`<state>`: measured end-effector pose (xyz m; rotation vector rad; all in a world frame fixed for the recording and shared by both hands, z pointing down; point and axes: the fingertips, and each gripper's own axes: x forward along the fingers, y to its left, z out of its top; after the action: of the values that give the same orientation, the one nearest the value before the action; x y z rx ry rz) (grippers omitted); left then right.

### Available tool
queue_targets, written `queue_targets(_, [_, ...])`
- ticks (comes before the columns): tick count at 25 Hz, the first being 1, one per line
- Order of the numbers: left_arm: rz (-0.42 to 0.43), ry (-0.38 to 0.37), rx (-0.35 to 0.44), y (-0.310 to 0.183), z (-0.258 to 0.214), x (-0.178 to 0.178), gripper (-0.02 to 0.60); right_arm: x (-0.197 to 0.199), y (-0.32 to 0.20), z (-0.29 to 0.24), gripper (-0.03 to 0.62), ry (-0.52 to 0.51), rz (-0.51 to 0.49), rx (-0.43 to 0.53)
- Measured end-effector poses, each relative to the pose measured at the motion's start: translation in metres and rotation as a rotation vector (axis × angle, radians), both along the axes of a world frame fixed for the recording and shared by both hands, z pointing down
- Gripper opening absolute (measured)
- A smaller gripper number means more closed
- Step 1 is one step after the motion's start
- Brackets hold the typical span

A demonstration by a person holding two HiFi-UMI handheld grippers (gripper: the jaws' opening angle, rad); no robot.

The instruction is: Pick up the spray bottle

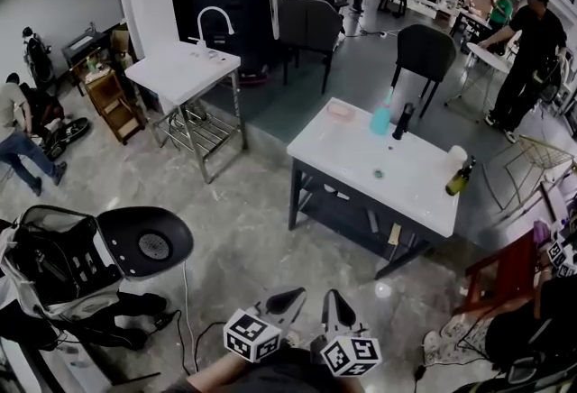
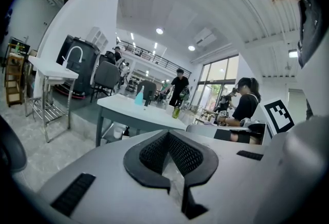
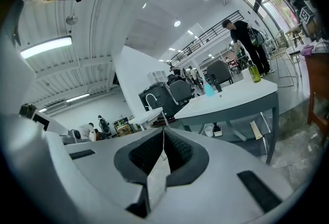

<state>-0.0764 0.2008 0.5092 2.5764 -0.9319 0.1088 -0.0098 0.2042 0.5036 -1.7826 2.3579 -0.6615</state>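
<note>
Down at the near edge, the left gripper [image 1: 287,299] and the right gripper [image 1: 335,308] sit side by side, marker cubes up, both pointing towards the far table. The left gripper's jaws are pressed together at the tips with nothing between them. The right gripper's are the same, closed tight and empty.

Off to the near left, a round black stool [image 1: 144,242] stands on the grey marbled floor [image 1: 243,220], with a black bag [image 1: 50,265] at its left.

Farther on, right of centre, there's the white table [image 1: 361,157] — well apart from both grippers. The teal spray bottle [image 1: 381,119] stands upright near the table's far edge, untouched. A dark bottle [image 1: 402,121] stands just beside it on the right. A pink dish [image 1: 341,110] lies to the left of the spray bottle, by the far corner. A small dark thing [image 1: 379,173] sits mid-table, too small to make out. At the table's right end stands a green bottle [image 1: 461,177].

Over on the far left is a white sink stand [image 1: 176,76] with a curved faucet [image 1: 215,22]. Beyond the table are a grey chair [image 1: 311,26] and a black chair [image 1: 424,53] — and at the far right a person in black [image 1: 532,49] bends over a small table.
</note>
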Motion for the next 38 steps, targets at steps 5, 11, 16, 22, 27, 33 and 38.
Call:
queue_targets(5, [0.007, 0.000, -0.017, 0.007, 0.006, 0.009, 0.007, 0.013, 0.005, 0.005, 0.009, -0.010, 0.021, -0.012])
queue_targets(11, [0.017, 0.001, -0.015, 0.012, 0.002, 0.014, 0.006, 0.013, 0.009, 0.002, 0.009, -0.011, 0.030, -0.009])
queue_targets(16, [0.024, 0.008, -0.026, 0.008, 0.006, 0.019, 0.007, 0.019, 0.012, 0.003, 0.009, -0.002, 0.045, -0.011])
queue_targets(22, [0.052, 0.017, -0.041, -0.005, 0.009, 0.034, 0.008, 0.035, 0.002, 0.007, 0.009, 0.006, 0.077, -0.027])
queue_targets(27, [0.067, 0.021, -0.048, -0.031, 0.007, 0.044, 0.007, 0.043, -0.022, 0.005, 0.009, 0.008, 0.084, -0.035])
queue_targets(33, [0.086, 0.017, -0.061, -0.069, 0.011, 0.057, 0.008, 0.055, -0.058, 0.010, 0.009, 0.019, 0.091, -0.047])
queue_targets(38, [0.100, 0.007, -0.061, -0.107, 0.012, 0.067, 0.007, 0.071, -0.096, 0.014, 0.009, 0.012, 0.124, -0.058])
